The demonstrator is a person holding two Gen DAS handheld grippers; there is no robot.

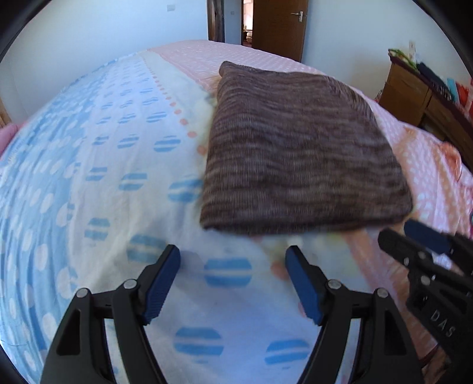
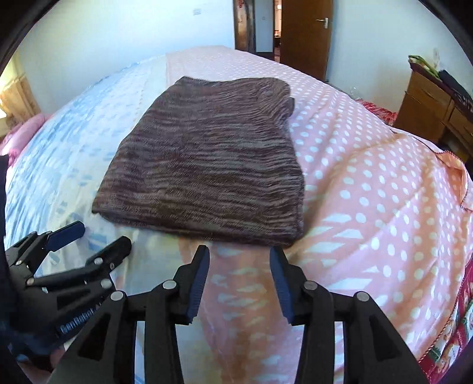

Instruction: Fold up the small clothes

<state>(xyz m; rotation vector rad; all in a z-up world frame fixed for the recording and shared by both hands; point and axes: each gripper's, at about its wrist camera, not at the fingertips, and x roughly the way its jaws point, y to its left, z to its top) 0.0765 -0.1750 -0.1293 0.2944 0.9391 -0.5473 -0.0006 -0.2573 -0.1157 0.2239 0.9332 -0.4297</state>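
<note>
Item: brown knit garment (image 2: 201, 159), folded flat mid-bed across the seam of blue and pink bed covers (image 2: 369, 206). Left claw (image 1: 233, 257) spread wide, empty; right claw (image 2: 239, 255) part-spread, empty, both just short of near hem. Advised: pinch near corners together, lift evenly, fold toward far edge

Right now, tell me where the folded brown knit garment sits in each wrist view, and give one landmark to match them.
Left wrist view: the folded brown knit garment lies right of centre, above and beyond the left gripper.
Right wrist view: the garment lies slightly left of centre, just beyond the right gripper.
Shared landmark: the open wooden door at the top of both.
</note>
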